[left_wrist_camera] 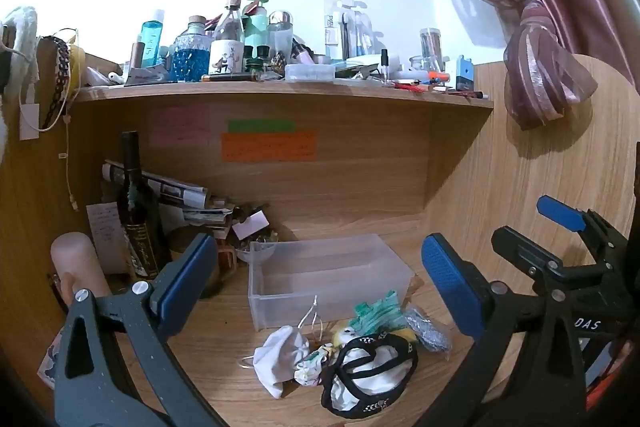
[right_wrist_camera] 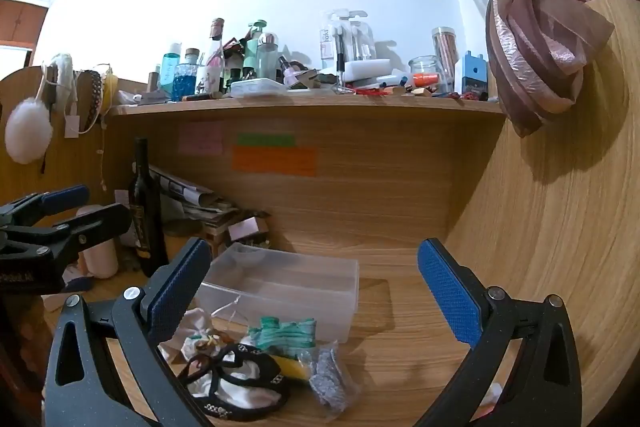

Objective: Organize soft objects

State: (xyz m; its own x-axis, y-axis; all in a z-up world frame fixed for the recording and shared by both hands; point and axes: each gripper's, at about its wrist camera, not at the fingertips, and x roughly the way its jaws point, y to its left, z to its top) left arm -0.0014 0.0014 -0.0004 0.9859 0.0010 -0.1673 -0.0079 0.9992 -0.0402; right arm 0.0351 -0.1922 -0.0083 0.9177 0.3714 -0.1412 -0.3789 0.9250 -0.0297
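Below both wide-spread grippers, left [left_wrist_camera: 320, 283] and right [right_wrist_camera: 316, 291], lies the cloth pile [left_wrist_camera: 352, 359].

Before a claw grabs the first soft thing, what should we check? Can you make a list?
1. Left claw open, holding nothing: ok.
2. Right claw open, holding nothing: ok.
3. Clear box looks empty inside: ok.
4. Soft pile lies in front of the box, nothing on top of it: ok.
5. Black-trimmed cloth free of the others: cannot tell.
6. Thin wire by the pile caught in the cloths: cannot tell.
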